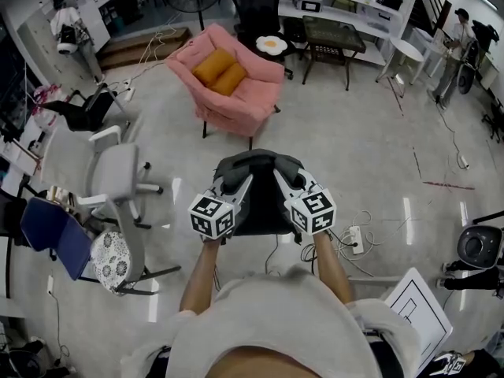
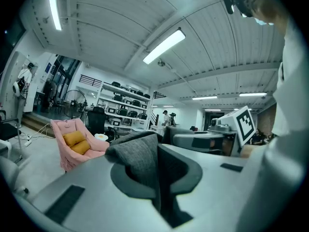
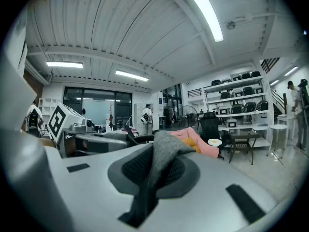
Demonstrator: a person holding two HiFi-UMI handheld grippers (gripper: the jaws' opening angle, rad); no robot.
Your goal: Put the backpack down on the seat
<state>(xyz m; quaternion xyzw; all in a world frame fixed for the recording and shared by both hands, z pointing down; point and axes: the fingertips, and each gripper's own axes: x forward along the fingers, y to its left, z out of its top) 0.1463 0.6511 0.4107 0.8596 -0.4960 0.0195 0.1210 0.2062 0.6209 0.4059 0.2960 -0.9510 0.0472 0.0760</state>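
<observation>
A dark grey backpack [image 1: 260, 199] hangs in front of me above the floor, held at its top by both grippers. My left gripper [image 1: 241, 184] is shut on a fold of its grey fabric [image 2: 137, 161], which is pinched between the jaws. My right gripper [image 1: 282, 181] is likewise shut on the grey fabric [image 3: 161, 161] of the backpack. The seat, a pink armchair [image 1: 232, 89] with two orange cushions [image 1: 220, 69], stands some way ahead of the bag. It also shows as the pink armchair [image 2: 72, 141] at the left gripper view's left, and in the right gripper view the armchair [image 3: 195, 141] lies behind the fabric.
A grey office chair [image 1: 118, 176] and a blue chair [image 1: 55, 231] stand at my left. A power strip [image 1: 356, 239] with cables lies on the floor at my right. Behind the armchair are a black chair with an egg-shaped cushion [image 1: 272, 44], a dark table [image 1: 331, 34] and shelves.
</observation>
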